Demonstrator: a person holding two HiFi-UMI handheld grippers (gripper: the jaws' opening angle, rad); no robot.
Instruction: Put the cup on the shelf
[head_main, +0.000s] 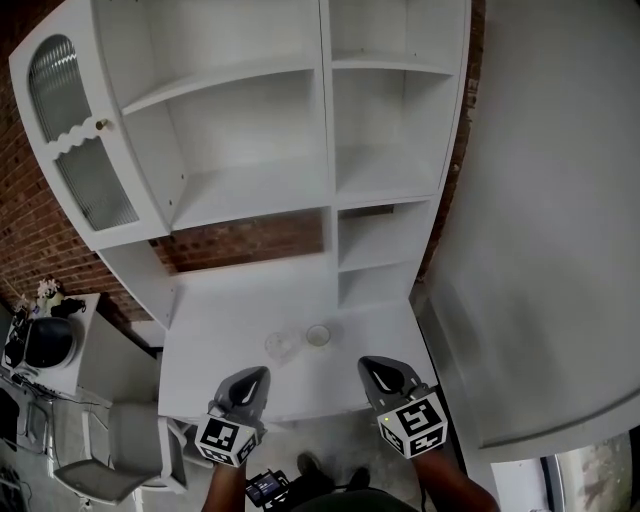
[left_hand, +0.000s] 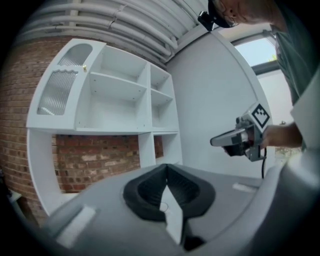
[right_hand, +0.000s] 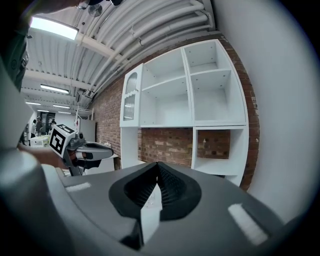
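Observation:
Two clear glass cups stand close together on the white counter, one to the left and one to the right. Above them rises the white shelf unit, its compartments bare; it also fills the left gripper view and the right gripper view. My left gripper hovers just before the counter's near edge, shut and holding nothing. My right gripper is level with it to the right of the cups, also shut and holding nothing. Each gripper shows in the other's view: right gripper, left gripper.
A cabinet door with ribbed glass hangs open at the shelf's left. Brick wall shows behind the counter. A large white panel stands close on the right. A chair and a side table with an appliance are at lower left.

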